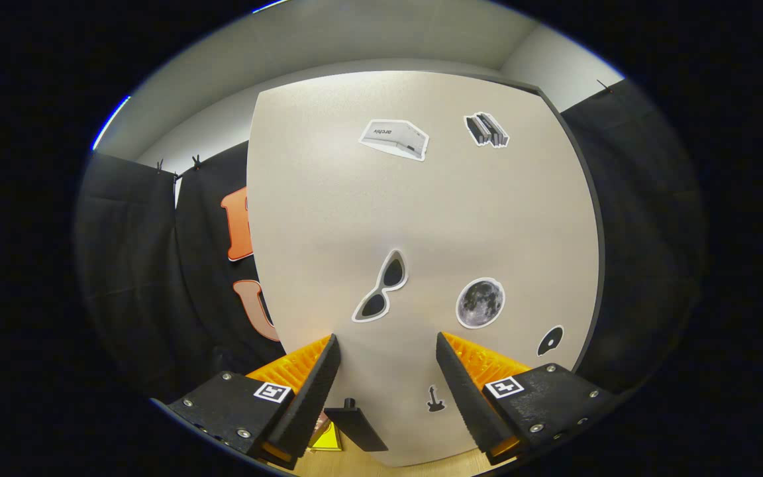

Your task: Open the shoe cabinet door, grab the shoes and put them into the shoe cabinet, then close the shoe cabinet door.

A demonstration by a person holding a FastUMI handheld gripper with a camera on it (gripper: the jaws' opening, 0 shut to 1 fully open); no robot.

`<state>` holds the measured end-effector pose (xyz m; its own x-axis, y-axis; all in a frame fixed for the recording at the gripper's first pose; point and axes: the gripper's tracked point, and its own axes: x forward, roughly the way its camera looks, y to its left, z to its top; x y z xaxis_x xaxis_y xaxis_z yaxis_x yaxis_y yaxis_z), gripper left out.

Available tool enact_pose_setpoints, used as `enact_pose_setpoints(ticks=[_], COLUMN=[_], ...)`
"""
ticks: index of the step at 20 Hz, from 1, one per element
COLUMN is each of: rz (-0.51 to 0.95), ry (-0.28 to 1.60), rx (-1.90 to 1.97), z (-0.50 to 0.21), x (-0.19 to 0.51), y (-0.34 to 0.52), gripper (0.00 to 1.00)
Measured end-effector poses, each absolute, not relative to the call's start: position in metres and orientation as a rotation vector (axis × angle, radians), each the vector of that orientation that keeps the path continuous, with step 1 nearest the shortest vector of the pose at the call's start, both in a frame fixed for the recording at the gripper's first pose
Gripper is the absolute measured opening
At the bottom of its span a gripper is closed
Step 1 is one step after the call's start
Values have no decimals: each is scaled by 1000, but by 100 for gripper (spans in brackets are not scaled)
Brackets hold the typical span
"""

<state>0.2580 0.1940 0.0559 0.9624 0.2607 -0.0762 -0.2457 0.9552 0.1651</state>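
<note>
Gripper view | tool [387,377] wide, holding nothing | cabinet door [421,218] (stickered) just ahead | black handle [357,424] between fingers

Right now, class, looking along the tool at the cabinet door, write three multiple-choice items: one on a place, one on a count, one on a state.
1. Where is the moon sticker?
A. right of the sunglasses sticker
B. beside the book stickers
C. under the guitar sticker

2. How many stickers are on the cabinet door?
A. three
B. six
C. nine

3. How does the tool stand?
A. shut on the knob
B. open, holding nothing
C. shut on a shoe

Answers: 1 A, the moon sits right of the sunglasses. 2 B, two book stickers, sunglasses, moon, disc and guitar. 3 B, the fingers stand apart with bare door between them.
</note>
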Motion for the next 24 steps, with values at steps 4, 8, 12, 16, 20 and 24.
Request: enact_pose_setpoints(ticks=[4, 8, 12, 16, 20, 24], rz=[251, 252, 243, 241, 233, 234], ry=[105, 131, 90, 54, 33, 37], rx=[162, 175, 121, 42, -19, -46], z=[56, 61, 83, 111, 127, 130], x=[258, 255, 238, 203, 177, 156], y=[194, 191, 177, 156, 140, 128], gripper=[91, 91, 92, 92, 92, 92])
